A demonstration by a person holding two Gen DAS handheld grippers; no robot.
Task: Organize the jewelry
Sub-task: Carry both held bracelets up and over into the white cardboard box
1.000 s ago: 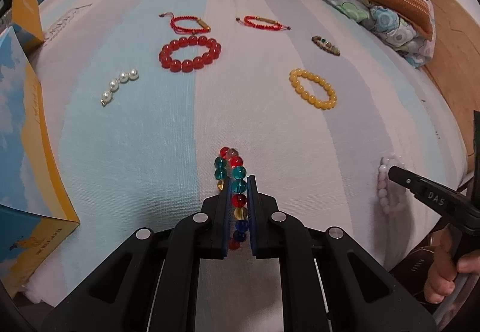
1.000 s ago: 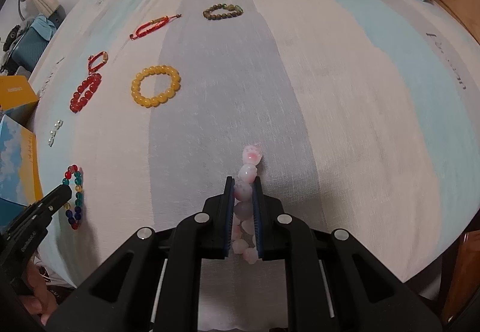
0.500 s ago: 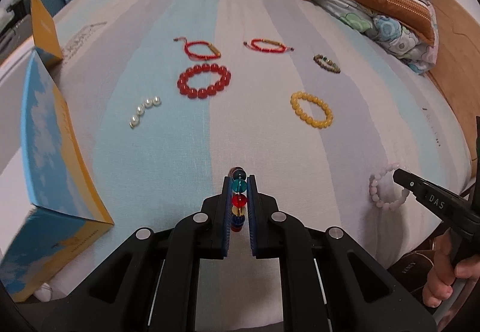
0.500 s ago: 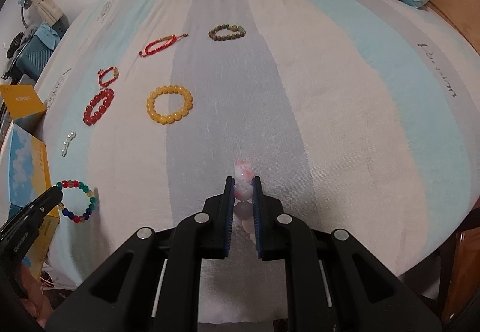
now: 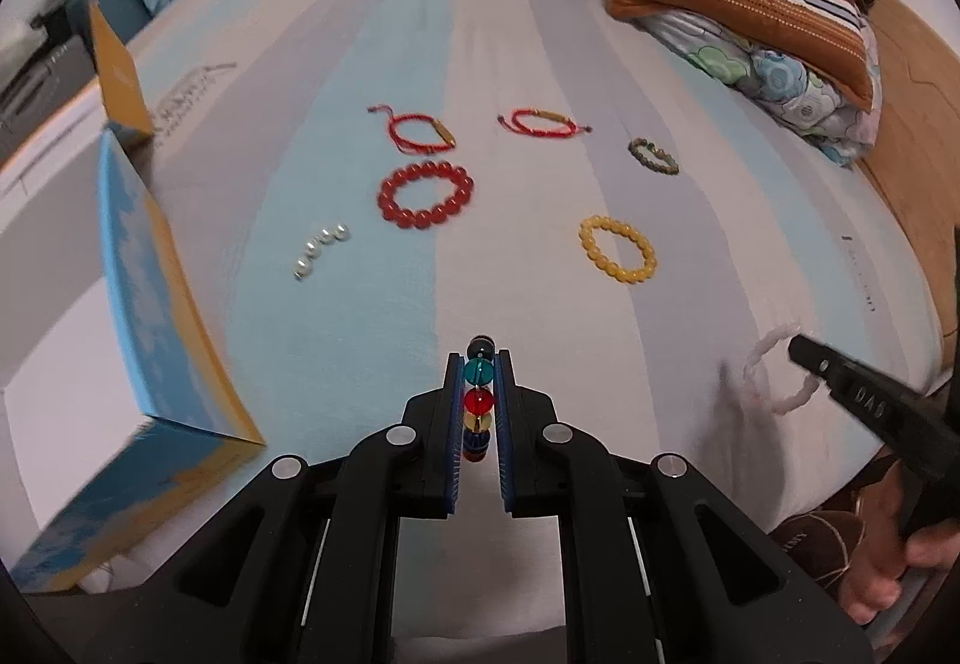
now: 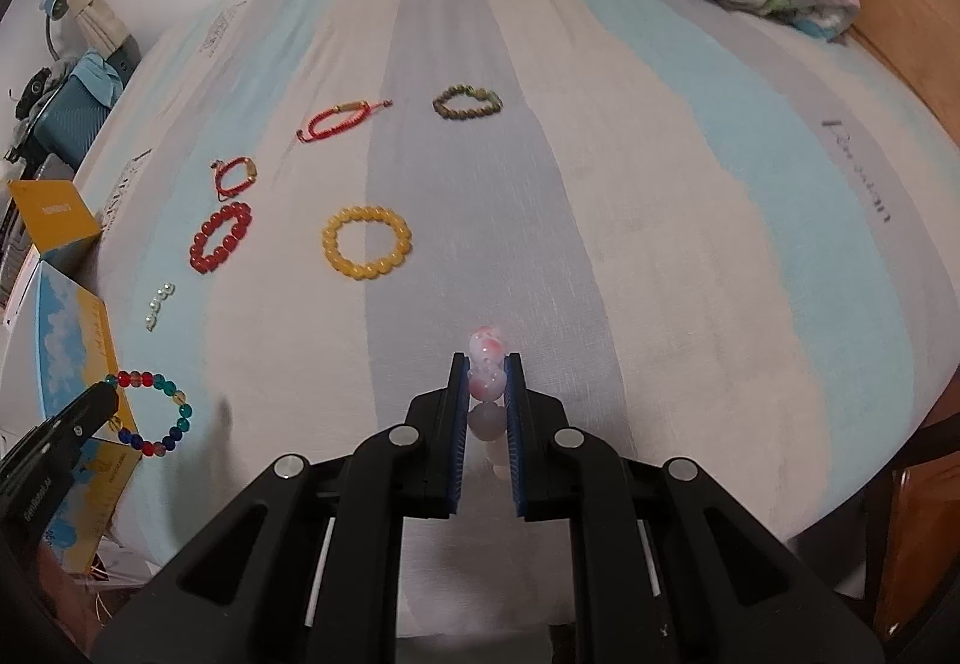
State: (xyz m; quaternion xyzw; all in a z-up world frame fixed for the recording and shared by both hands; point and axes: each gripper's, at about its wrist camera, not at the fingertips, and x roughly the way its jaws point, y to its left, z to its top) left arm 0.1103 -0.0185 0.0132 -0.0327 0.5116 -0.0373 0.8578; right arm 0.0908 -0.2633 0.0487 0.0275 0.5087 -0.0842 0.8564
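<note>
My left claw [image 5: 478, 394] pinches the multicolored bead bracelet [image 5: 479, 400] and my right claw [image 6: 486, 388] pinches the pink bead bracelet [image 6: 487, 364], both lifted above the striped bed [image 6: 600, 244], nearer me than the yellow bracelet [image 6: 367, 243].

Left gripper [image 5: 478, 370]: matte black body showing round silver screws, blue-padded fingers [image 5: 454, 424]; bare-skinned hand [image 5: 882, 568] showing lower right.
</note>
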